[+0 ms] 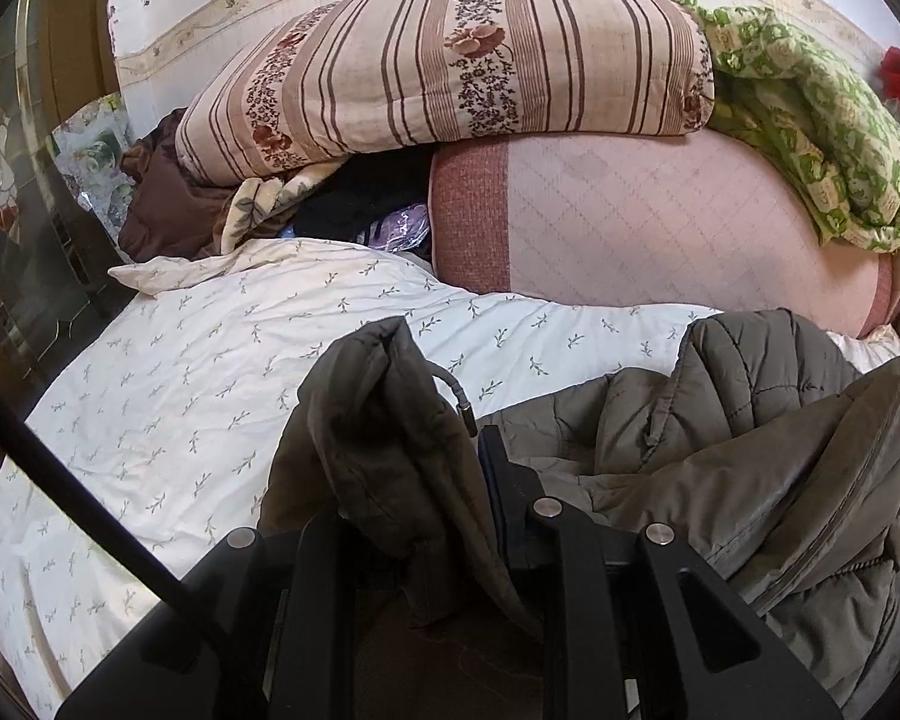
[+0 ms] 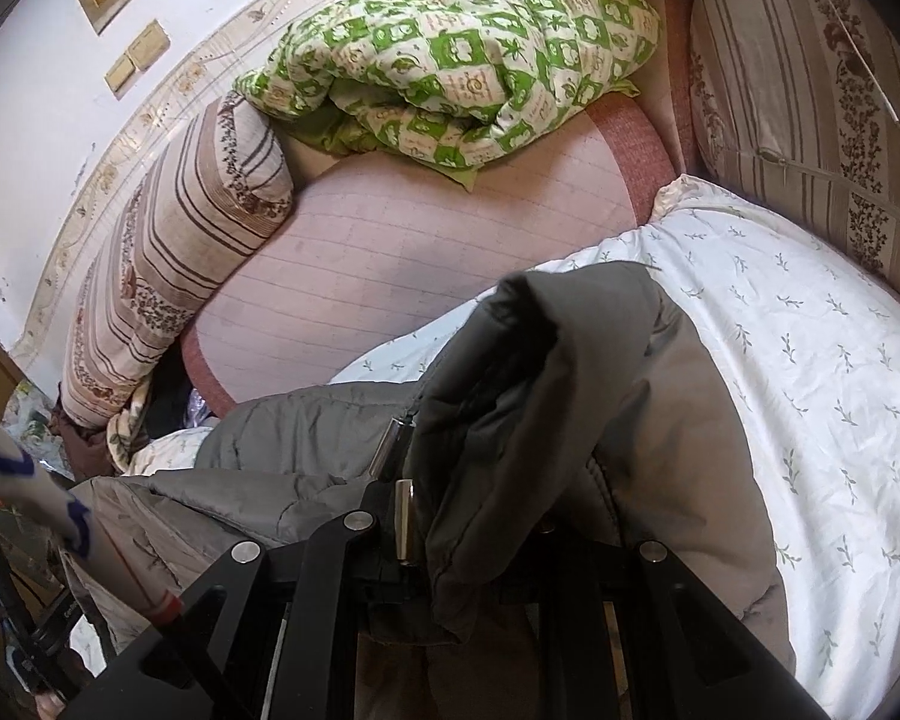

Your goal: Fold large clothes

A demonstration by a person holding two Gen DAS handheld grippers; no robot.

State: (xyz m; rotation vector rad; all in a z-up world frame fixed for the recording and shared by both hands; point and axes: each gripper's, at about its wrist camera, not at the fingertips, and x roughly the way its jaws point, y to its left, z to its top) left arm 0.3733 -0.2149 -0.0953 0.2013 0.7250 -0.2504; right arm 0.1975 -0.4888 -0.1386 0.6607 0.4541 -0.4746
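**Two tools pinch one grey jacket over the bed**

One padded grey jacket (image 1: 750, 450) was in view, with two tools on it. On the bed lay one white sheet (image 1: 180, 390) with a leaf print, one pink mat (image 1: 660, 228), one green checked quilt (image 1: 810, 138) and two striped bundles: one (image 2: 168, 276) along the wall, another (image 2: 810, 90) at the head end in the right wrist view.

The left tool (image 1: 426, 480) was nearly shut, its jaws pinching a fold of the jacket that rose as a peak above them; a cord with a metal tip (image 1: 467, 414) hung beside it. The right tool (image 2: 462, 516) was likewise almost shut on a thick fold of the same jacket, with two metal cord tips (image 2: 403, 516) just beside its jaws.

The jacket stretched between the two tools, its long axis running across the bed from one grip to the other. Its slack middle sagged onto the sheet, near the edge of the mat.
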